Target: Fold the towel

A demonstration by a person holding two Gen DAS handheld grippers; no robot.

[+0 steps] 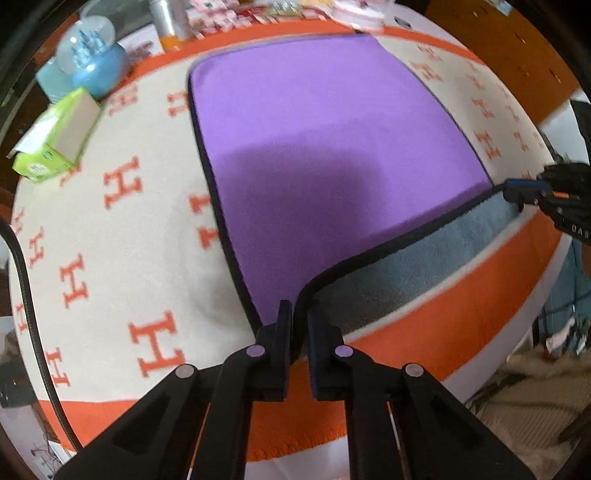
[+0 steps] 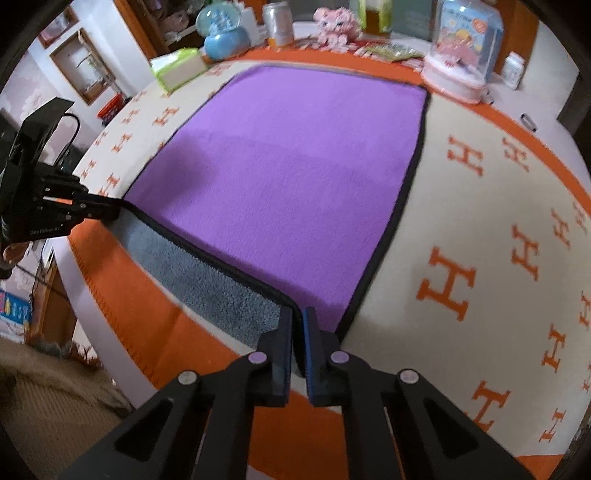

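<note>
A purple towel point(image 1: 325, 147) with a black hem and a grey underside point(image 1: 424, 254) lies on the cream and orange blanket; it also shows in the right wrist view point(image 2: 288, 184). My left gripper point(image 1: 300, 314) is shut on the towel's near left corner. My right gripper point(image 2: 298, 314) is shut on the near right corner. The near edge is lifted between them, so the grey underside point(image 2: 207, 280) shows. Each gripper appears in the other's view: the right one point(image 1: 517, 192) and the left one point(image 2: 107, 206).
The blanket point(image 1: 110, 229) with orange H marks covers the table. At the back stand a green tissue box point(image 1: 55, 140), a blue snow globe point(image 1: 92, 55), a can point(image 2: 279, 22), a pink toy point(image 2: 336, 22) and a pink-based dome point(image 2: 461, 48).
</note>
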